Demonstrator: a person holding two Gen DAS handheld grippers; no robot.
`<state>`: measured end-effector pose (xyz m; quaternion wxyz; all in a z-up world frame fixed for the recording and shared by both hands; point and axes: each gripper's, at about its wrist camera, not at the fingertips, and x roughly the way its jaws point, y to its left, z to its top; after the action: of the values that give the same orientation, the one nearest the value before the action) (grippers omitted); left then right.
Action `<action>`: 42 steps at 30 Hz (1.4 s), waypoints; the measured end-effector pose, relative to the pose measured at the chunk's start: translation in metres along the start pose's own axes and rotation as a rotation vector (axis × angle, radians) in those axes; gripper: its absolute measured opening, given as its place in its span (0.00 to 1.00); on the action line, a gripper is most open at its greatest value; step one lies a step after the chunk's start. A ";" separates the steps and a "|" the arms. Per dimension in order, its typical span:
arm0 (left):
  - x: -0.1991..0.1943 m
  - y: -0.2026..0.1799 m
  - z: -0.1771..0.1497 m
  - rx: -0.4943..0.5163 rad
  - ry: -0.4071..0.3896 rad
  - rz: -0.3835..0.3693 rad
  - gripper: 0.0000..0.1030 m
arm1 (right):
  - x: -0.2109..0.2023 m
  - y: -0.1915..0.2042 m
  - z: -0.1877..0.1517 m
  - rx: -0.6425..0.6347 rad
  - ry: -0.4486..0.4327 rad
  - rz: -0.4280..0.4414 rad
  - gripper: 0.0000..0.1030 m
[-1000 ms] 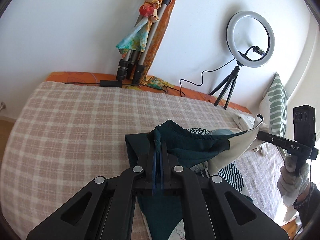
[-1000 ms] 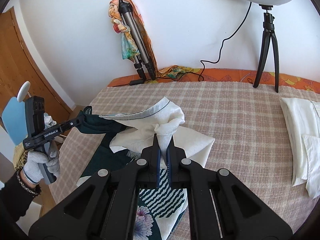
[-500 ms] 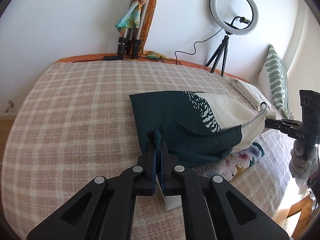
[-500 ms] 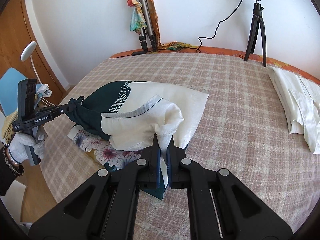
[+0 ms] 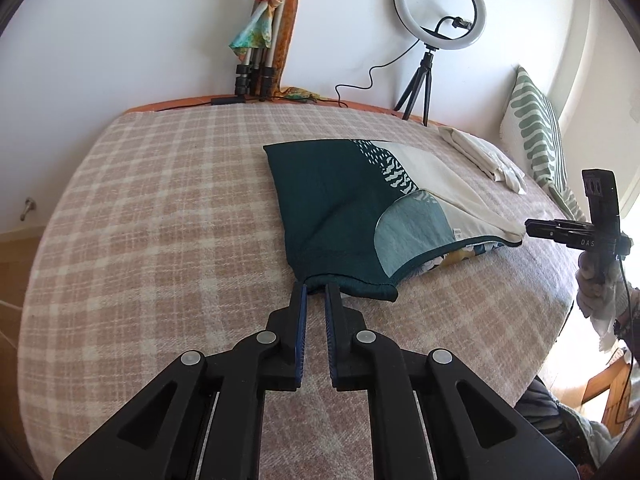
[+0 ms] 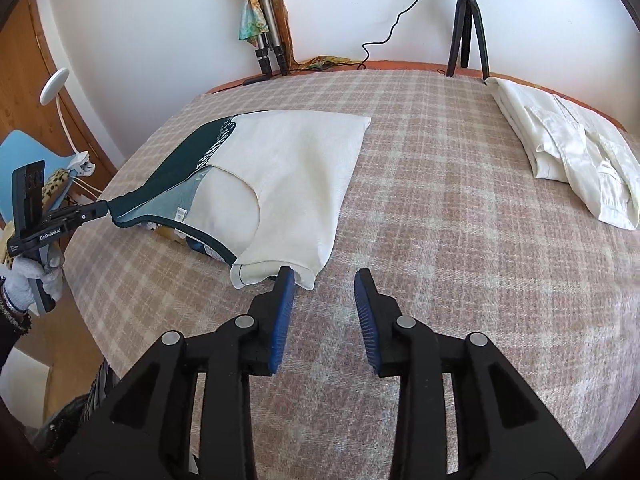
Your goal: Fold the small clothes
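While the dark green and cream sleeveless top (image 5: 360, 208) lies folded flat on the beige checked bed cover (image 5: 160, 208), the left gripper (image 5: 316, 294) has its blue-padded fingers (image 5: 302, 308) only a narrow gap apart and opening, with the green hem just at their tips. The right gripper (image 6: 325, 280) is opening wider; its left finger (image 6: 285, 288) touches the cream strap edge, and nothing is between the pads. A folded white shirt (image 6: 568, 152) lies well apart.
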<state>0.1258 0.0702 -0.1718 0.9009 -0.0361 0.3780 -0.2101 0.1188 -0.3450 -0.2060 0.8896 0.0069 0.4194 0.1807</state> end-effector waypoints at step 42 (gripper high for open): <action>0.031 0.051 -0.005 -0.572 0.127 -0.224 0.57 | 0.054 -0.056 0.047 0.349 0.080 0.240 0.67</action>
<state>0.1595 0.1044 -0.2077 0.8000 -0.3164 0.4710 -0.1949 0.2032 -0.3731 -0.2247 0.8299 0.2034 0.4752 0.2101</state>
